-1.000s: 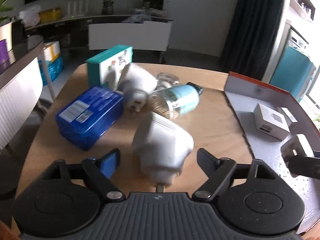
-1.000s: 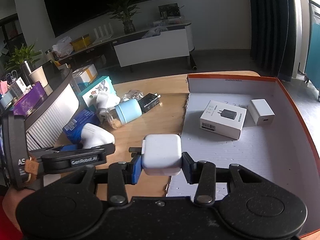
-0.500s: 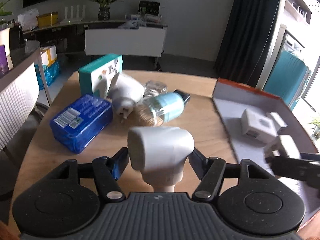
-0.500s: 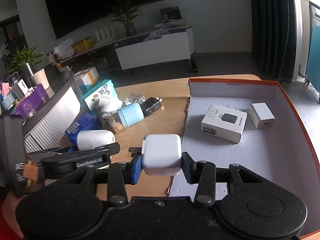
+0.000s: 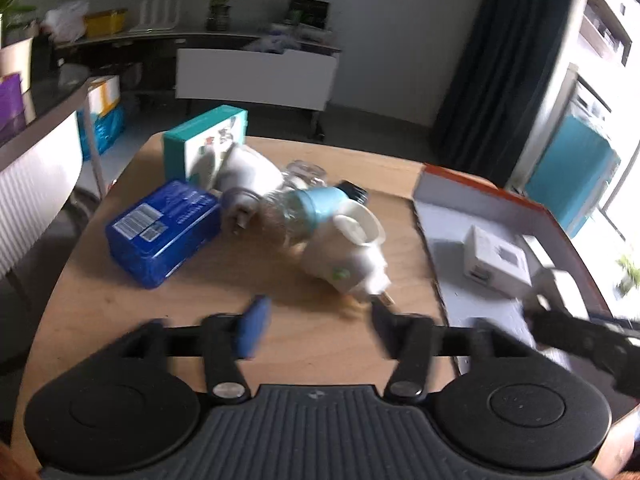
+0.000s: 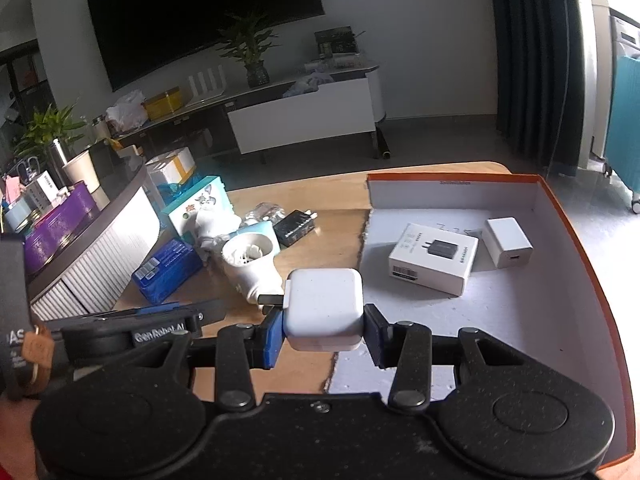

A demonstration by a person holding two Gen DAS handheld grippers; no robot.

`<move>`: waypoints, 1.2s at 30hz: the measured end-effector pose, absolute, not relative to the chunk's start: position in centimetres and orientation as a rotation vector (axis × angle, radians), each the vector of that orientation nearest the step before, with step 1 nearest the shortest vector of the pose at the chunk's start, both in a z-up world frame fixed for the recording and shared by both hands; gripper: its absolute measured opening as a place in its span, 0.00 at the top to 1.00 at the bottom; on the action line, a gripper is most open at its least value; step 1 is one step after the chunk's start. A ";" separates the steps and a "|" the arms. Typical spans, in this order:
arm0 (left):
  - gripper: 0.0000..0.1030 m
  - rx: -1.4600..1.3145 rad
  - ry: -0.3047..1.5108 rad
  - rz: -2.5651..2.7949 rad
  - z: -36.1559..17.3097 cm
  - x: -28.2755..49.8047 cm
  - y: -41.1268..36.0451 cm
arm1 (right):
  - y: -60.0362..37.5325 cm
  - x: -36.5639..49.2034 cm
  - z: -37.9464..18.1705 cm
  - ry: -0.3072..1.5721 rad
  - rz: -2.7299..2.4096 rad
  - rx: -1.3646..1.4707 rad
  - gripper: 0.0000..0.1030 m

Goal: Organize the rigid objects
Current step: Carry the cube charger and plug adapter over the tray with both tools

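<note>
My left gripper (image 5: 316,326) is open and empty above the wooden table (image 5: 120,304). A white plug adapter (image 5: 348,254) lies on its side just ahead of it, clear of the fingers; it also shows in the right wrist view (image 6: 252,266). My right gripper (image 6: 322,330) is shut on a white charger cube (image 6: 324,308), held over the near left edge of the orange-rimmed box (image 6: 592,248). In that box lie a white charger carton (image 6: 434,258) and a small white charger (image 6: 508,242).
On the table's left half lie a blue packet (image 5: 164,226), a teal box (image 5: 206,142), another white adapter (image 5: 250,172), a glass jar with a light-blue lid (image 5: 308,210) and a black charger (image 6: 296,226). A curved white counter (image 6: 96,244) stands to the left.
My left gripper held the white plug adapter half a second ago; its jaws have opened and the adapter now lies on the table to the right. The right gripper kept its charger cube.
</note>
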State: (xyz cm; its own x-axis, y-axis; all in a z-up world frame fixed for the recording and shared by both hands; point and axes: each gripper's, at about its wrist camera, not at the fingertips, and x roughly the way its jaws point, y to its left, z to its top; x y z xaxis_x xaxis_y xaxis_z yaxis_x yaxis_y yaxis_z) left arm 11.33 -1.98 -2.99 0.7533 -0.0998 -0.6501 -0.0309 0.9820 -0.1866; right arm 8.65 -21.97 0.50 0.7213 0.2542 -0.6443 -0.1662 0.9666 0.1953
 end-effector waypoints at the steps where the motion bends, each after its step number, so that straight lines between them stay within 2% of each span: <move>1: 0.19 -0.196 0.706 -0.029 -2.9 11.5 -1.9 | -22.1 8.7 0.4 0.730 0.228 0.133 0.50; 2: 0.18 -0.196 0.691 -0.038 -2.8 11.8 -2.0 | -22.2 8.7 0.4 0.731 0.223 0.136 0.50; 4: 0.01 -0.179 0.679 -0.045 -2.6 12.7 -2.6 | -22.6 8.9 0.5 0.725 0.214 0.143 0.50; 7: 0.00 -0.139 0.662 -0.059 -2.9 14.3 -3.7 | -22.7 8.9 0.5 0.720 0.211 0.141 0.50; 14: 0.00 -0.124 0.744 -0.012 -5.8 18.7 -5.0 | -23.7 9.8 -0.1 0.722 0.185 0.148 0.50; 15: 0.08 -0.122 0.753 0.000 -6.3 19.3 -5.0 | -23.9 9.9 -0.2 0.725 0.182 0.151 0.50; 18: 0.42 -0.107 0.715 0.035 -6.1 19.1 -4.7 | -24.2 10.1 -0.4 0.728 0.177 0.154 0.50; 19: 0.48 -0.129 0.717 0.017 -5.9 19.0 -4.3 | -24.4 10.2 -0.6 0.730 0.170 0.160 0.50; 27: 0.50 -0.130 0.728 -0.034 -4.9 16.0 -3.0 | -24.6 9.9 -0.6 0.728 0.173 0.172 0.50; 36: 0.50 -0.157 0.703 -0.094 -0.8 11.7 -4.7 | -24.4 8.7 0.9 0.691 0.182 0.154 0.50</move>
